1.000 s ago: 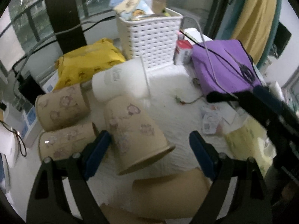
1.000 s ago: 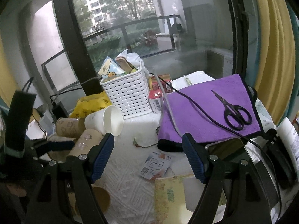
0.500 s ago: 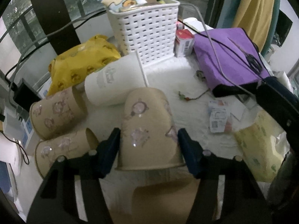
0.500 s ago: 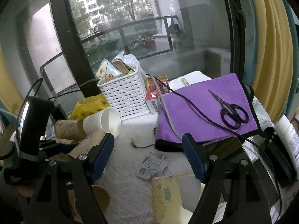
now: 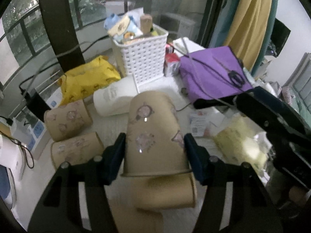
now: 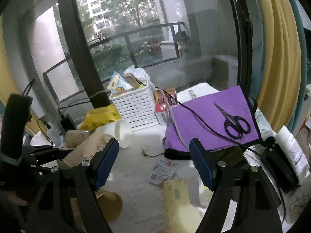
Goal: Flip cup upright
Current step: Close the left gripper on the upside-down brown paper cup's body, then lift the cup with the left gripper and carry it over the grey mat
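Observation:
My left gripper (image 5: 154,153) is shut on a tan paper cup (image 5: 153,134) with cartoon prints, rim toward the camera, base pointing away, lifted above the white cloth. The same cup (image 6: 87,151) shows in the right wrist view, held by the left gripper at the left. Two more tan cups (image 5: 67,118) (image 5: 75,151) and a white cup (image 5: 114,99) lie on their sides. Another tan cup (image 5: 169,192) lies below the held one. My right gripper (image 6: 153,161) is open and empty above the table.
A white basket (image 5: 143,56) stands at the back with a yellow bag (image 5: 87,79) to its left. A purple cloth (image 6: 210,122) with black scissors (image 6: 235,124) and a cable lies right. Cards (image 6: 161,172) and a yellow packet (image 6: 180,200) lie in front.
My left gripper closed on the tan cup and lifted it, tipping its base up and away. The right gripper stayed open and drifted slightly.

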